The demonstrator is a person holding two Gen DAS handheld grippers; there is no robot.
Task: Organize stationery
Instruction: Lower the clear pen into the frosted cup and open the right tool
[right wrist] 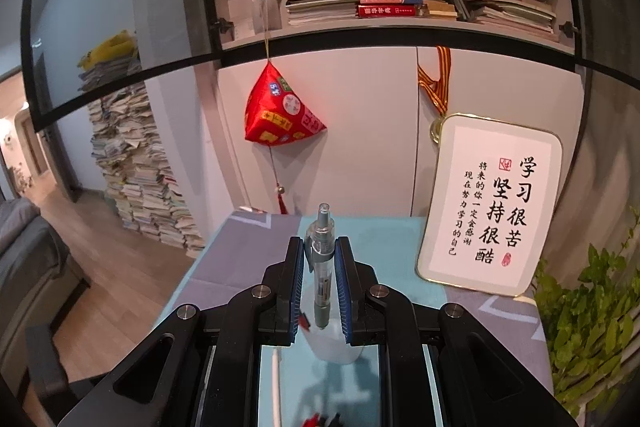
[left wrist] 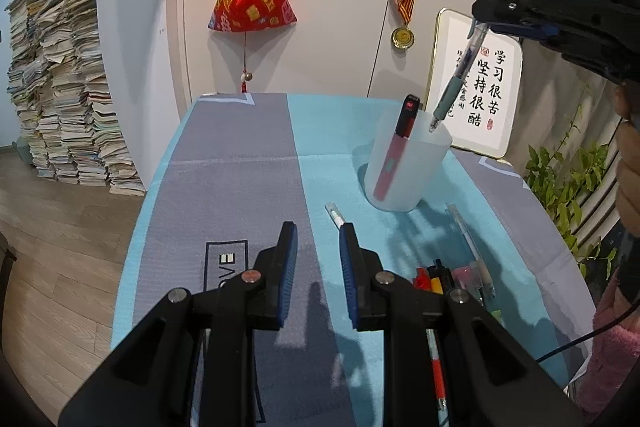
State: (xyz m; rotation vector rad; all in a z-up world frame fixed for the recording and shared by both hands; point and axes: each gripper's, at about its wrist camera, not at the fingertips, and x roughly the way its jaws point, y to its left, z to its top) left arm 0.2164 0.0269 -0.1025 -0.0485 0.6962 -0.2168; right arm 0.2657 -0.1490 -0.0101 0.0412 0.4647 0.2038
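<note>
Right gripper clamped on clear-barrelled grey-grip click pen, tip down just above rim of translucent white plastic cup near table's far right corner; red-and-black marker leaning inside cup. Left gripper low over blue-and-grey tablecloth, jaws narrowly apart, nothing between. Loose pens lying at near right edge.

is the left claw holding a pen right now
No, the left claw has nothing between its fingers; the white pen lies on the cloth just beyond it.
</note>
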